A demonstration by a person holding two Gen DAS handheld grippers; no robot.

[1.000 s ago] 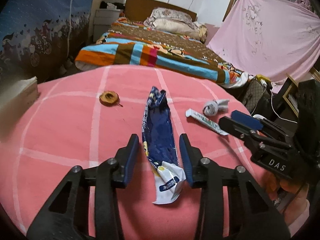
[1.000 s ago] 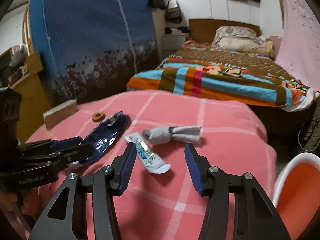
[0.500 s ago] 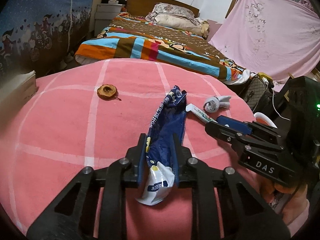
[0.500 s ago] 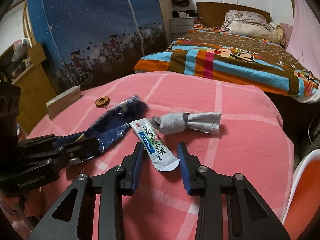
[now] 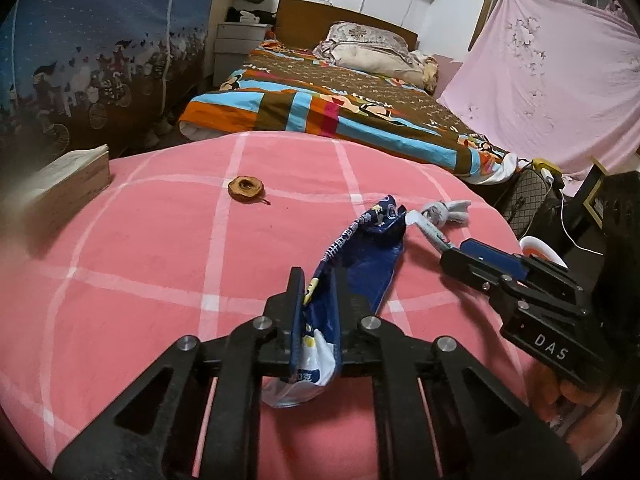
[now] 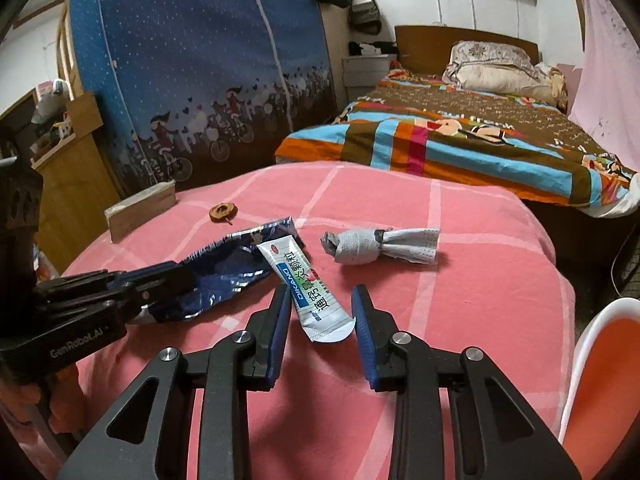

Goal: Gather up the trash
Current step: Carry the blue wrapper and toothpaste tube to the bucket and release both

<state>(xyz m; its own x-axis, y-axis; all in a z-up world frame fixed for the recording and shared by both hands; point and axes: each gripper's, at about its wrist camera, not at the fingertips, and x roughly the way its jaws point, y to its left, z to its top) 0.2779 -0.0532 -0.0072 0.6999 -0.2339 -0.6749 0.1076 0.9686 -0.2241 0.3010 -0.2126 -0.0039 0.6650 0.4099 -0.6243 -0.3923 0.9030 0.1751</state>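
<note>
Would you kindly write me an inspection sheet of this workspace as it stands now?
Surface: pink checked cloth.
Job's things: blue wrapper; white sachet lying free; rolled grey cloth; dried fruit slice.
Clutter: wooden block.
Grippers: left gripper shut on the blue wrapper; right gripper open, straddling the sachet's end.
Cables: white cable beside the table.
Surroundings: bed, blue curtain, orange chair.

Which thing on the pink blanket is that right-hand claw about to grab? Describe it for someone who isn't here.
On the pink checked blanket, look just ahead of the open right gripper. A flat white sachet with blue-green print lies there, between a crumpled dark-blue wrapper and a knotted grey rag. It alone is smooth and white.
</note>
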